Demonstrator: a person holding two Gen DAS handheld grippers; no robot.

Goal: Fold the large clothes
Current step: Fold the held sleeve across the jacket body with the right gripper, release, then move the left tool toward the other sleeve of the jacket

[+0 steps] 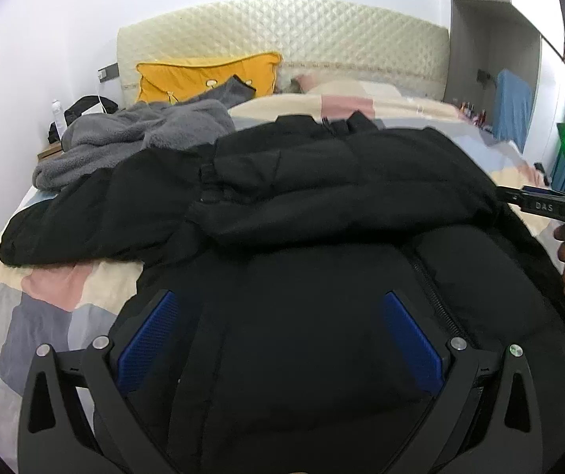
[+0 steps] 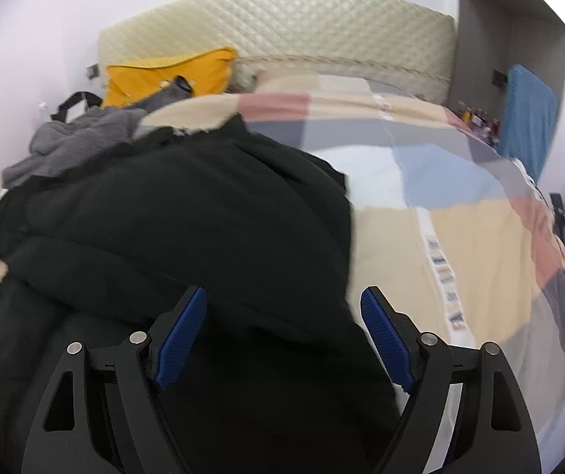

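Jacket fold next: left gripper & right gripper, both wide open & empty, shd pinch hem corners evenly.

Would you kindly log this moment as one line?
black jacket spread on bed | left gripper open | right gripper open | nothing held

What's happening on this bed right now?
A person is working on a black puffer jacket spread over a patchwork bedspread, with a handheld claw in each hand. The left claw hangs open over the jacket's front near the zipper, gripping nothing. The right claw is open too, at the jacket's right edge. One sleeve already lies folded across the body. A grey fleece garment waits in a heap beside a yellow pillow.
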